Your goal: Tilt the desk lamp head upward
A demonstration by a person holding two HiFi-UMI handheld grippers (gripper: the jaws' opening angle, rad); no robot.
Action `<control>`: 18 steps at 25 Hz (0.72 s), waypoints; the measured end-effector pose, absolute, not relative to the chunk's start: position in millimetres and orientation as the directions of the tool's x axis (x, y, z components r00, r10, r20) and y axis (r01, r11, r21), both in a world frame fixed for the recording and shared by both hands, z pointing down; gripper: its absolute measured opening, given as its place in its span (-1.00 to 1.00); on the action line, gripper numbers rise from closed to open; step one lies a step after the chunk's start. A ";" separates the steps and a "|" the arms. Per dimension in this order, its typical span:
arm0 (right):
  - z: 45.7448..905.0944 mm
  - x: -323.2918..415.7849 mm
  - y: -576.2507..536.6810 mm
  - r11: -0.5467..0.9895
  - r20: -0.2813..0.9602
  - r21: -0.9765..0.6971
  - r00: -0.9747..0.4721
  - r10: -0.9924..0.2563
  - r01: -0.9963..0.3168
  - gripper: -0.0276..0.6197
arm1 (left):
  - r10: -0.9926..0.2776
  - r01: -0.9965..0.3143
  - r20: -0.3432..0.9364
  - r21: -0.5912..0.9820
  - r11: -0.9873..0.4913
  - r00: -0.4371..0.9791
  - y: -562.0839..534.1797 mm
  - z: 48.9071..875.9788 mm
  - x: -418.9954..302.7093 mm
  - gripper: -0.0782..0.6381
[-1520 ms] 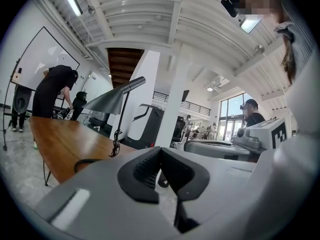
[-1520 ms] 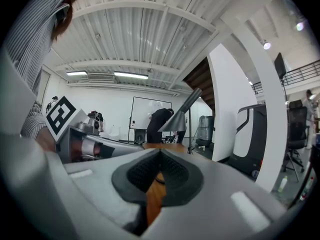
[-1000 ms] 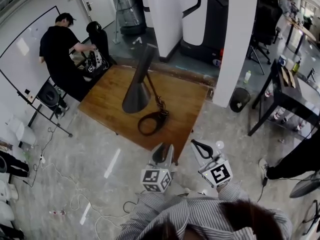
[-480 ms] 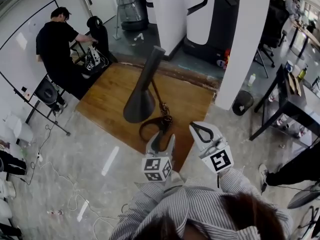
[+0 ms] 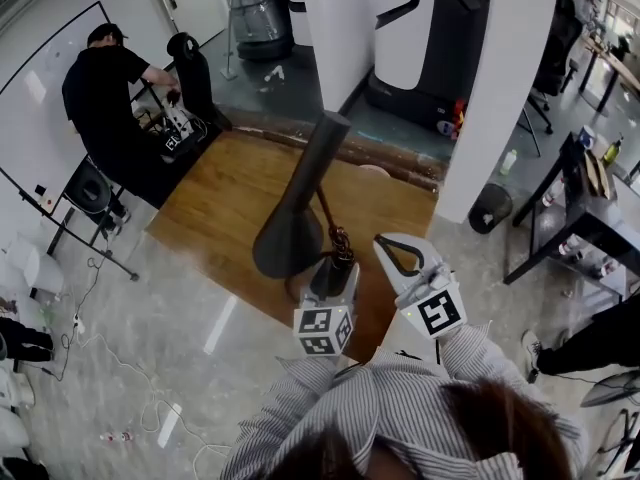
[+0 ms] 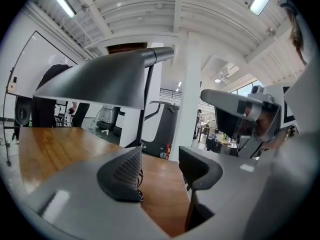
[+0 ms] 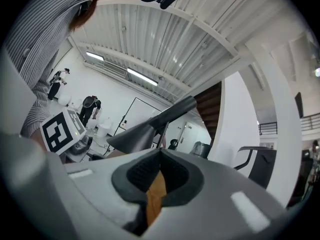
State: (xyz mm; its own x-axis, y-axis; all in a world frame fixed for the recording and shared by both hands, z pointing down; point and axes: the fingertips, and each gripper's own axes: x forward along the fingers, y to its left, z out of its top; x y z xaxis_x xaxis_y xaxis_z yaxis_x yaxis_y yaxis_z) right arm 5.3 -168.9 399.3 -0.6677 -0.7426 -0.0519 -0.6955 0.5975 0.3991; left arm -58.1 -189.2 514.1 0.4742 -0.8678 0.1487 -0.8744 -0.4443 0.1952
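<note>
Now we hold our left gripper (image 5: 335, 268) by the foot of the desk lamp (image 5: 298, 203), which stands on the wooden table (image 5: 220, 203) with its head drooping, jaws just opened wide around nothing, while our right gripper (image 5: 398, 253) alongside is closed and empty.

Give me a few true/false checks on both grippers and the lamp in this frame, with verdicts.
1. The left gripper is shut. False: its jaws stand apart, have just been opening, and nothing is between them.
2. The right gripper has its jaws together. True.
3. The desk lamp stands on a wooden table. True.
4. The desk lamp is white. False: it is dark grey.
5. The right gripper holds the desk lamp. False: it is empty and apart from the lamp.
</note>
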 end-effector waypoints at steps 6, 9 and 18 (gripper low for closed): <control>376.5 9.2 -193.6 0.512 -0.027 0.648 -0.690 -0.724 -0.563 -0.91 | -0.888 -0.893 0.144 0.188 -0.410 0.438 -216.9 519.3 -49.0 -0.11; 363.8 5.4 -205.5 0.486 0.026 0.746 -0.710 -0.704 -0.455 -0.91 | -0.906 -0.909 0.152 0.208 -0.360 0.394 -227.4 523.7 -54.8 -0.11; 318.4 -21.7 -229.8 0.289 0.112 0.952 -0.767 -0.632 -0.100 -0.91 | -0.942 -0.938 0.126 0.204 -0.282 0.311 -257.9 522.6 -64.6 -0.21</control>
